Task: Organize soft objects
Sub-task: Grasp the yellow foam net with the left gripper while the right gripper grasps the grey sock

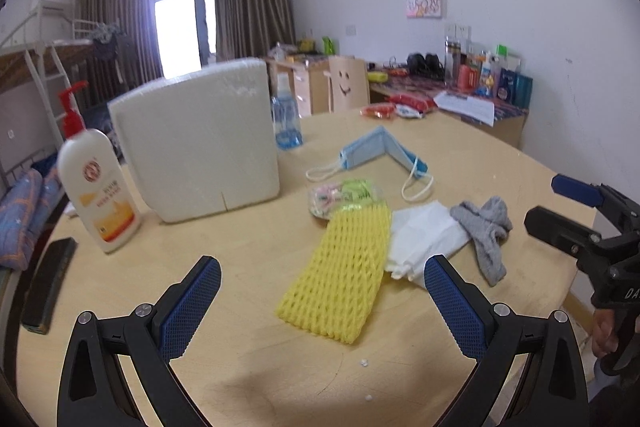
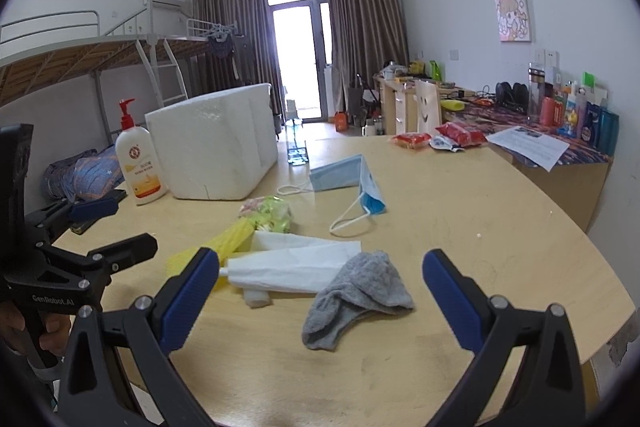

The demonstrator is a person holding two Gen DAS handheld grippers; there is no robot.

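Observation:
Soft things lie on the round wooden table [image 1: 248, 259]: a yellow foam net sleeve [image 1: 340, 271] [image 2: 224, 239], a white folded tissue [image 1: 424, 243] [image 2: 292, 263], a grey sock [image 1: 486, 233] [image 2: 360, 299], a blue face mask [image 1: 380, 149] [image 2: 348, 175] and a small packet with green and pink print [image 1: 340, 197] [image 2: 268, 213]. My left gripper [image 1: 322, 303] is open and empty, just short of the yellow sleeve. My right gripper [image 2: 320, 293] is open and empty, with the grey sock between its fingers' line; it also shows at the right edge of the left wrist view [image 1: 568, 207].
A white foam box [image 1: 196, 139] [image 2: 216, 143] stands at the back left, a lotion pump bottle [image 1: 96, 183] [image 2: 138, 159] beside it, a clear water bottle [image 1: 286, 119] behind. A dark comb-like bar [image 1: 48, 283] lies at the left edge. A cluttered desk [image 2: 540, 143] stands beyond.

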